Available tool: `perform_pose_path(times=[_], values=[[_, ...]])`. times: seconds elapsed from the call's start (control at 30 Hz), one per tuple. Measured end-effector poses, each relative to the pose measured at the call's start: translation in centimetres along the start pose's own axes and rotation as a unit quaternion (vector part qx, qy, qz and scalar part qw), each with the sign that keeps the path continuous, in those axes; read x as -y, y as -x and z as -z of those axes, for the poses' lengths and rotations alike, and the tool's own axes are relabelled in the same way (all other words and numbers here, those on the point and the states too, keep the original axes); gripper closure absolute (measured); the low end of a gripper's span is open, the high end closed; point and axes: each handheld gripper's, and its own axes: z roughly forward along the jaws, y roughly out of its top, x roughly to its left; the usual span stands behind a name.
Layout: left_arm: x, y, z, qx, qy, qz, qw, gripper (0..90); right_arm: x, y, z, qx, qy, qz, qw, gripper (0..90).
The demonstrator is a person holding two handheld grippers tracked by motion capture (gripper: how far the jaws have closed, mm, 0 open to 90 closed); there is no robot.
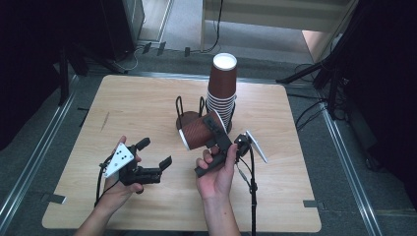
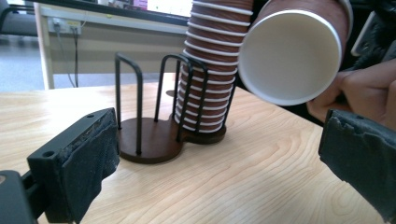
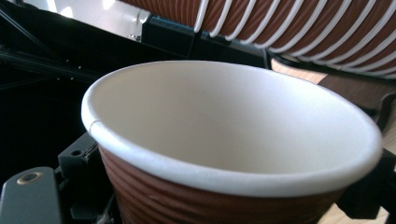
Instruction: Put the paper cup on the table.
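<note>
A brown ribbed paper cup (image 1: 197, 132) with a white inside lies tilted on its side in the air, and my right gripper (image 1: 211, 129) is shut on its wall. The cup's mouth (image 2: 292, 56) faces my left gripper; its rim (image 3: 224, 179) is close in the right gripper view. Just behind it stands a dark round rack (image 1: 187, 118) with black wire loops (image 2: 140, 98). A tall stack of upturned brown cups (image 1: 222, 88) (image 2: 212, 70) sits in the rack's far seat. My left gripper (image 1: 156, 153) (image 2: 224, 163) hovers open to the left, with nothing between its pads.
The wooden table (image 1: 137, 103) has bare room at the left and front. Beyond its far edge lie cables and stand legs (image 1: 314, 73) on the grey floor. A person's right hand (image 2: 364, 88) is wrapped round the right gripper's handle.
</note>
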Motion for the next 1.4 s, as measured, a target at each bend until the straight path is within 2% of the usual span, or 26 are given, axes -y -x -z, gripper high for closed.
perform_pose_path(times=[0.17, 0.37, 0.57, 0.73, 0.87, 0.93, 1.13, 1.27, 1.37, 1.4], values=[[0.3, -0.7, 0.3, -0.012, -0.003, 0.003, 0.9999, 0.0, -0.3, 0.0, 0.1, 0.007, 0.009, 0.033, 0.9994, 11.3], [0.9, -1.8, 0.6, -0.030, -0.008, 0.012, 0.9995, 0.0, -0.7, 0.1, 0.4, 0.022, 0.016, 0.059, 0.9979, 11.5], [1.2, -3.0, 0.9, -0.049, -0.012, 0.015, 0.9986, 0.0, -1.0, 0.0, 0.7, 0.030, 0.030, 0.100, 0.9941, 11.9], [1.5, -3.9, 1.4, -0.067, -0.024, 0.006, 0.9974, 0.0, -1.2, -0.1, 0.8, 0.040, 0.039, 0.141, 0.9885, 12.1], [1.9, -4.5, 1.8, -0.077, -0.024, 0.012, 0.9966, 0.0, -1.4, 0.1, 0.8, 0.050, 0.041, 0.173, 0.9827, 12.1], [2.1, -4.8, 2.0, -0.082, -0.025, 0.013, 0.9963, 0.0, -1.6, 0.2, 0.9, 0.055, 0.040, 0.182, 0.9810, 12.1], [2.5, -5.5, 2.6, -0.096, -0.032, 0.014, 0.9947, 0.0, -2.2, 0.6, 1.0, 0.074, 0.047, 0.225, 0.9703, 12.1], [2.7, -5.9, 3.1, -0.104, -0.033, 0.016, 0.9939, 0.0, -2.7, 1.0, 1.2, 0.087, 0.047, 0.242, 0.9654, 12.1], [2.8, -6.1, 3.5, -0.109, -0.033, 0.018, 0.9933, 0.0, -3.1, 1.3, 1.3, 0.094, 0.052, 0.259, 0.9599, 12.1], [2.9, -6.2, 3.6, -0.112, -0.030, 0.019, 0.9931, 0.0, -3.2, 1.3, 1.3, 0.096, 0.052, 0.261, 0.9591, 12.1]])
